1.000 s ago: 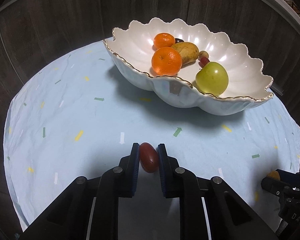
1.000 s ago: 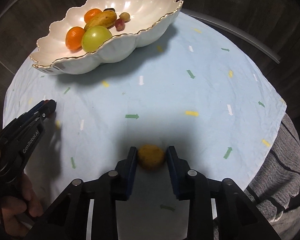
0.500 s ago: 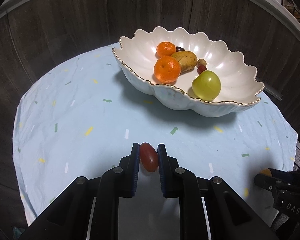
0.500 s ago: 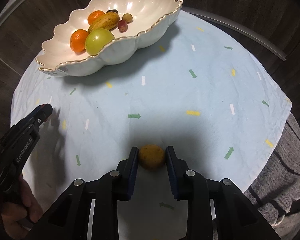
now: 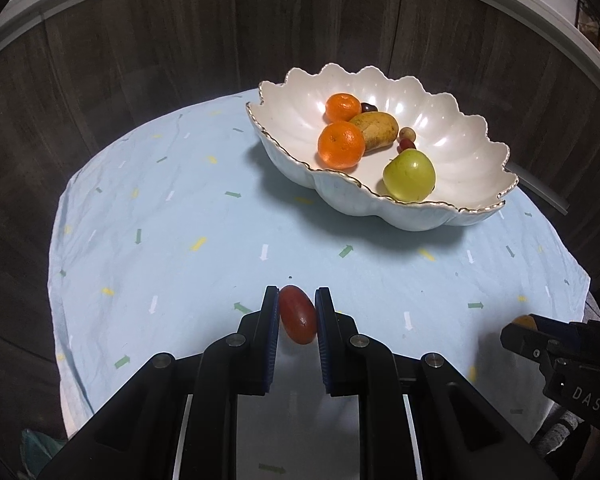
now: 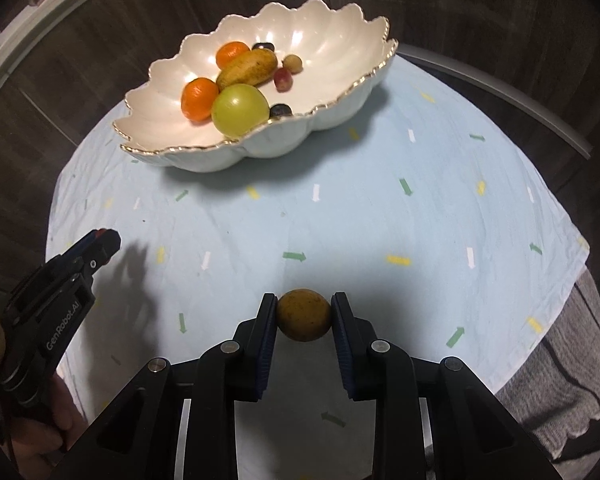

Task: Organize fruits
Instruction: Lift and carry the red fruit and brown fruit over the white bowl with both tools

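My left gripper (image 5: 297,308) is shut on a dark red oval fruit (image 5: 297,319), held above the light blue cloth. My right gripper (image 6: 304,316) is shut on a round yellow-brown fruit (image 6: 304,314). A white scalloped bowl (image 5: 452,128) with a gold rim sits at the far side of the table; it also shows in the right wrist view (image 6: 340,56). In it lie two oranges (image 5: 341,145), a yellow-brown oblong fruit (image 5: 374,131), a green apple (image 5: 409,175) and a few small grapes (image 5: 407,134). Each gripper shows at the edge of the other's view.
The round table carries a light blue cloth (image 5: 172,216) with small arrow marks. Dark wood panels (image 5: 140,40) stand behind it. The right gripper's tip (image 5: 540,340) shows at the right; the left gripper (image 6: 72,272) shows at the left. A grey clothed leg (image 6: 560,380) is by the table's right edge.
Both grippers have drawn back and risen with their fruits, so the bowl looks smaller and farther. Both grips are unchanged.
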Action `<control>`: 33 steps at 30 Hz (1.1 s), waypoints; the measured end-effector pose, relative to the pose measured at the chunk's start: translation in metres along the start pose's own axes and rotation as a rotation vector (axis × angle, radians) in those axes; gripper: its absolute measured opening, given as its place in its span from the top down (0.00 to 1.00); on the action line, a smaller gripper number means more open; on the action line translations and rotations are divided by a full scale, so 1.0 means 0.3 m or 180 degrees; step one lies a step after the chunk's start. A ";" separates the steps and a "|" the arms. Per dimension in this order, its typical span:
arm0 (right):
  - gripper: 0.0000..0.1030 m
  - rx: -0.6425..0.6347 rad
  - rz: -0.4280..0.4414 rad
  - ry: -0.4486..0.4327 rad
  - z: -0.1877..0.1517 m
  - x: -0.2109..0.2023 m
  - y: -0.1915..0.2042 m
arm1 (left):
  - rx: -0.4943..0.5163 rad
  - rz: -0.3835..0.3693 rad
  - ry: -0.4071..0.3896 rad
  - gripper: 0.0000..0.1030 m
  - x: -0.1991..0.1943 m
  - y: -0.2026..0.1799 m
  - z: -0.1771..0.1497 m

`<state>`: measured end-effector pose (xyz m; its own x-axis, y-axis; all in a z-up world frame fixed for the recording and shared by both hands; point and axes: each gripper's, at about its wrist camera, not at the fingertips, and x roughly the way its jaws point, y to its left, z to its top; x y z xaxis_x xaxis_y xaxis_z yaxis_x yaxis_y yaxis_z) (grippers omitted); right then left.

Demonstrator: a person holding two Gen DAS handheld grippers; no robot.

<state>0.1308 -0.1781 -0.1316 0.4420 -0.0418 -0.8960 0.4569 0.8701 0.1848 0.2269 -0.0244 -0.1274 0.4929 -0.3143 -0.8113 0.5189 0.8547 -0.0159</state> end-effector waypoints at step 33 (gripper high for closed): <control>0.72 -0.0565 0.0340 -0.0842 0.208 -0.174 -0.005 | -0.0147 0.0282 -0.0249 0.82 -0.202 -0.110 0.124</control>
<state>0.1552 -0.2080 -0.0597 0.6758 -0.0514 -0.7353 0.2659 0.9474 0.1782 0.2058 -0.0489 -0.0559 0.5893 -0.2666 -0.7626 0.4392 0.8980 0.0255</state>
